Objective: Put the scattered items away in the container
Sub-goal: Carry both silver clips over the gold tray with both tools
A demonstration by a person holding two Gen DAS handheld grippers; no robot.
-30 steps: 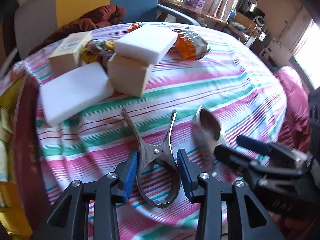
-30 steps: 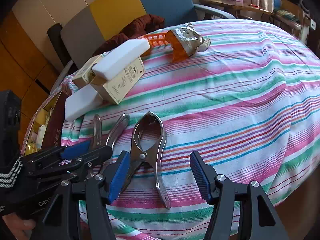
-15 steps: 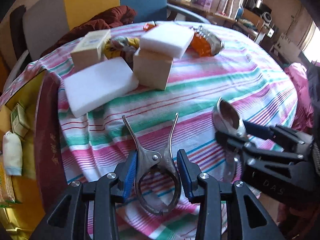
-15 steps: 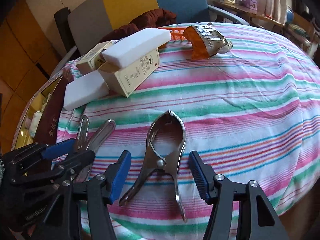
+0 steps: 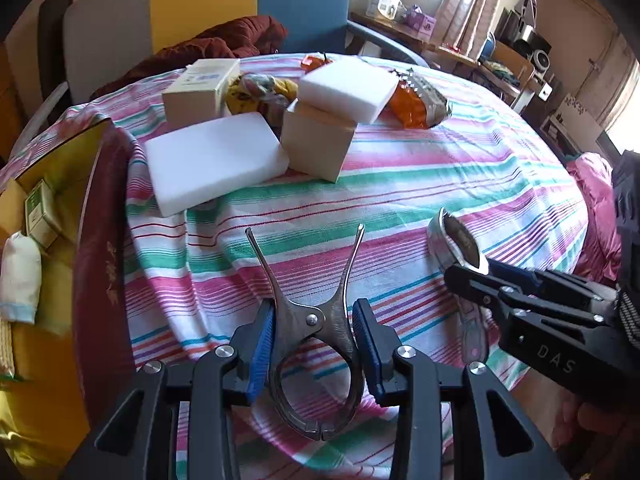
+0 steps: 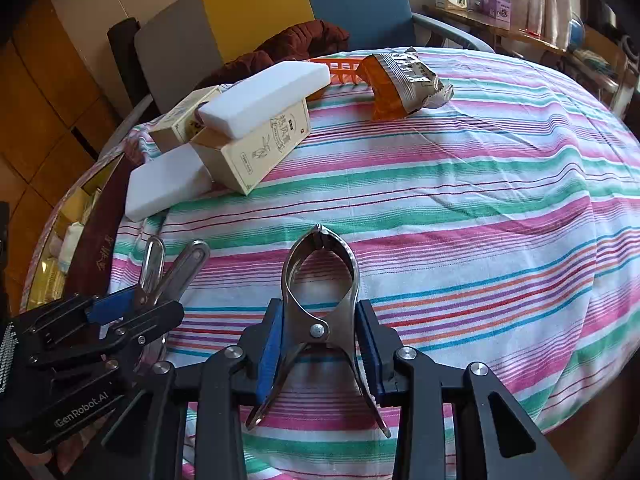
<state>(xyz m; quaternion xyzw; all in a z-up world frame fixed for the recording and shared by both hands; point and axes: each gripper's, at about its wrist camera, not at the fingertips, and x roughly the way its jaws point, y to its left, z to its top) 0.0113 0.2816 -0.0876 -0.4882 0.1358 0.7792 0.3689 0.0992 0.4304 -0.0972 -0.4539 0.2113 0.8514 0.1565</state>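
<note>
Both shiny steel spring clamps now hang clear of the striped tablecloth's near edge, one (image 5: 312,344) pinched in the left gripper (image 5: 313,350), the other (image 6: 318,320) in the right gripper (image 6: 319,346), ready for the yellow-lined box (image 5: 60,152) at the left edge.

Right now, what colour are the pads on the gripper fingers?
Blue, on black fingers; the pads show best in the right wrist view, pressed against the metal clamp.
</note>
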